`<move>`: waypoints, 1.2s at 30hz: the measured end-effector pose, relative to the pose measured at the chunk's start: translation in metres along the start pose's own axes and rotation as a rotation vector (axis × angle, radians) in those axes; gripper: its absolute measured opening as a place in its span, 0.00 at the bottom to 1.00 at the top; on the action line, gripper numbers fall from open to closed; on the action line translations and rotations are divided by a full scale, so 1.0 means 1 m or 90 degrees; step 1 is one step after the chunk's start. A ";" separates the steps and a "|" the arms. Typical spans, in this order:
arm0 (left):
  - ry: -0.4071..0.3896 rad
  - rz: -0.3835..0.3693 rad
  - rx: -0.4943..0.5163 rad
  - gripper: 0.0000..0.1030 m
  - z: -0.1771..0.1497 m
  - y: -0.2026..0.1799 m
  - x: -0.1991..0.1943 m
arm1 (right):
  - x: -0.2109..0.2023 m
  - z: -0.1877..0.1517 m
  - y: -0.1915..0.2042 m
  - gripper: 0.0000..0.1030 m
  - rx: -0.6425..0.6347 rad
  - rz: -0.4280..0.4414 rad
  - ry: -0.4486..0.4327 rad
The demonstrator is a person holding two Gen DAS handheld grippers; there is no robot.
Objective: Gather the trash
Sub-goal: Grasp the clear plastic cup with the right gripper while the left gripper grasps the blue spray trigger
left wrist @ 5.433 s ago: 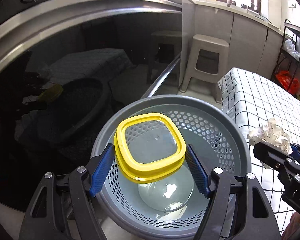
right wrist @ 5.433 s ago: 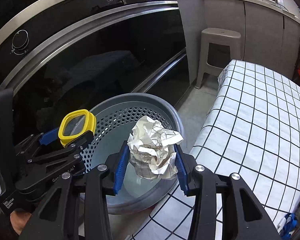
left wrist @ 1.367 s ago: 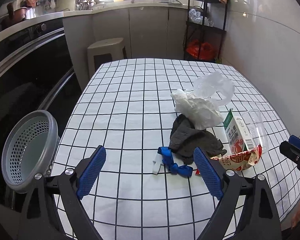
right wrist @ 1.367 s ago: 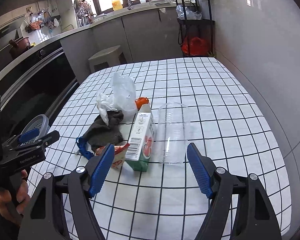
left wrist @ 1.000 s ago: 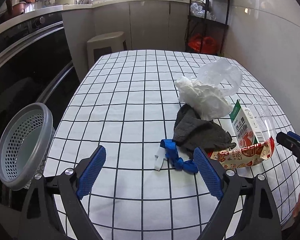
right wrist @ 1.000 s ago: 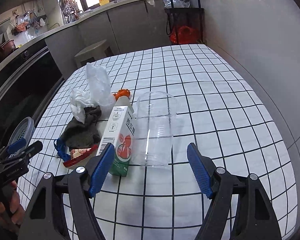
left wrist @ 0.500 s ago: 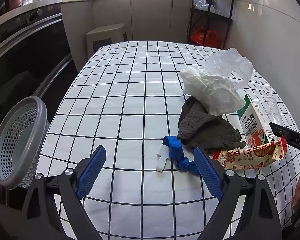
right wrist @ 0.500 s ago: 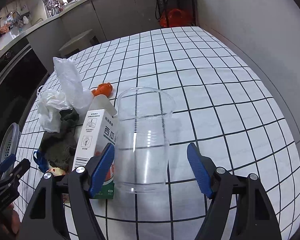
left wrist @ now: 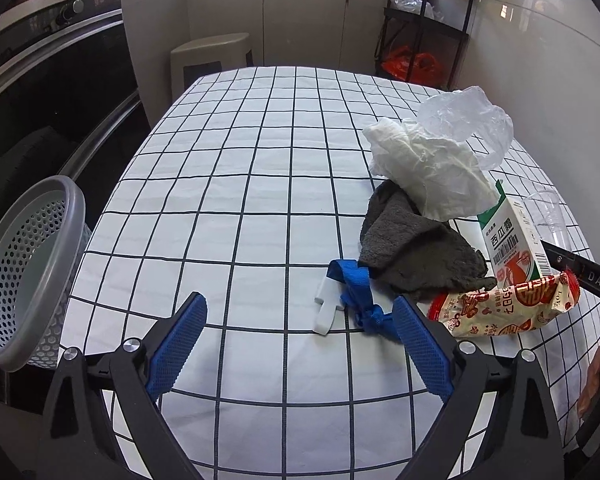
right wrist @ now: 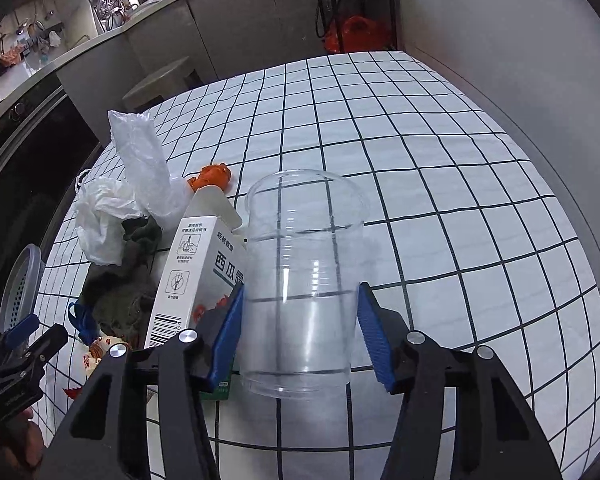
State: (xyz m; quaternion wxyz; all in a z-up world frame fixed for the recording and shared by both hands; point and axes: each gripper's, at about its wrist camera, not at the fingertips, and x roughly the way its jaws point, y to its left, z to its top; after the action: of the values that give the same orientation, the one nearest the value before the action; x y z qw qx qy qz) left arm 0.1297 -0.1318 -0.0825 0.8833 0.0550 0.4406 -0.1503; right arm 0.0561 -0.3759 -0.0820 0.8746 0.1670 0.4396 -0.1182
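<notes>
**Desk:** What is the right gripper [right wrist: 300,330] doing at the near edge of the checked tablecloth [right wrist: 440,152]?

**Photographer:** It is straddling a clear plastic cup [right wrist: 302,276] that is standing upright on the cloth. The blue pads [right wrist: 374,338] are sitting on either side of the cup's lower half, spread apart; whether they are touching the wall I cannot tell.

**Desk:** And the left one?

**Photographer:** The left gripper [left wrist: 298,346] is hanging over the near edge with its fingers wide apart and gripping nothing. A knotted blue strap [left wrist: 360,294] and a small white plastic piece [left wrist: 326,308] are lying just ahead of its right finger.

**Desk:** Where is the rest of the trash lying?

**Photographer:** It is clustering toward the table's right side in the left wrist view. A red-and-cream snack wrapper [left wrist: 504,306] is lying nearest, touching a green-and-white juice carton [left wrist: 512,240] that is standing just beside the cup. A dark grey rag [left wrist: 416,244] is slumping behind the strap, with a crumpled white plastic bag [left wrist: 428,164] and a clear one [left wrist: 472,120] piling over it. Something orange [right wrist: 214,176] is peeking out beyond the carton.

**Desk:** The bin?

**Photographer:** A grey perforated basket [left wrist: 28,276] is sitting off the table's left edge.
</notes>
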 end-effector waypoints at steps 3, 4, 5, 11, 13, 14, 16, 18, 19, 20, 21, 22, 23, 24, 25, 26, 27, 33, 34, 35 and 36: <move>0.004 -0.003 0.004 0.89 -0.002 -0.003 0.000 | -0.013 -0.004 -0.005 0.51 0.005 -0.006 -0.017; 0.003 -0.001 0.006 0.89 -0.003 -0.004 0.000 | -0.018 -0.007 -0.007 0.51 0.004 -0.008 -0.022; 0.002 0.001 0.006 0.90 -0.002 -0.004 0.001 | -0.022 -0.009 -0.009 0.51 0.003 -0.012 -0.026; 0.001 0.028 -0.009 0.90 0.002 -0.001 0.011 | -0.034 -0.015 -0.018 0.51 0.016 -0.007 -0.037; 0.000 0.036 -0.003 0.90 0.003 -0.004 0.014 | -0.035 -0.015 -0.017 0.51 0.017 -0.002 -0.037; 0.000 0.035 0.000 0.90 0.004 -0.006 0.016 | -0.035 -0.016 -0.017 0.51 0.015 0.000 -0.037; 0.001 0.033 0.003 0.86 0.002 -0.009 0.018 | -0.036 -0.016 -0.014 0.51 0.010 0.003 -0.037; 0.004 0.031 0.008 0.79 0.002 -0.011 0.021 | -0.036 -0.017 -0.013 0.51 0.006 0.004 -0.038; 0.003 0.029 0.008 0.75 0.002 -0.012 0.021 | -0.037 -0.017 -0.012 0.51 0.006 0.005 -0.038; 0.000 0.027 0.008 0.72 0.002 -0.012 0.020 | -0.037 -0.018 -0.012 0.51 0.006 0.006 -0.038; -0.001 0.024 0.010 0.64 0.002 -0.013 0.020 | -0.037 -0.018 -0.012 0.51 0.006 0.005 -0.038; -0.002 0.020 0.013 0.57 0.002 -0.015 0.020 | -0.037 -0.018 -0.012 0.51 0.006 0.005 -0.037; -0.002 0.013 0.018 0.53 0.002 -0.016 0.020 | -0.036 -0.019 -0.012 0.51 0.005 0.006 -0.035; -0.002 0.006 0.023 0.44 0.001 -0.019 0.019 | -0.036 -0.019 -0.012 0.51 0.005 0.006 -0.035; -0.002 -0.001 0.029 0.34 0.000 -0.021 0.018 | -0.036 -0.019 -0.012 0.51 0.003 0.005 -0.035; -0.002 -0.008 0.034 0.30 0.000 -0.023 0.017 | -0.036 -0.019 -0.012 0.51 0.002 0.006 -0.034; -0.002 -0.016 0.039 0.20 -0.001 -0.025 0.017 | -0.036 -0.020 -0.012 0.51 0.001 0.007 -0.034; -0.001 -0.039 0.037 0.07 -0.003 -0.023 0.010 | -0.039 -0.023 -0.016 0.51 0.001 0.013 -0.038; -0.002 -0.041 0.034 0.07 -0.002 -0.021 0.008 | -0.040 -0.024 -0.016 0.51 0.002 0.013 -0.040; -0.005 -0.040 0.032 0.07 -0.002 -0.019 0.006 | -0.041 -0.024 -0.017 0.52 0.002 0.014 -0.041; -0.010 -0.037 0.032 0.07 -0.001 -0.017 0.003 | -0.042 -0.025 -0.017 0.51 0.003 0.015 -0.042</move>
State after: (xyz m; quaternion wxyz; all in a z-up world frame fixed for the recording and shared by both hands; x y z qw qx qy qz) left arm 0.1253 -0.1487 -0.0851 0.8804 0.0628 0.4310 -0.1874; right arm 0.0071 -0.3795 -0.0651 0.8897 0.1703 0.4079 -0.1141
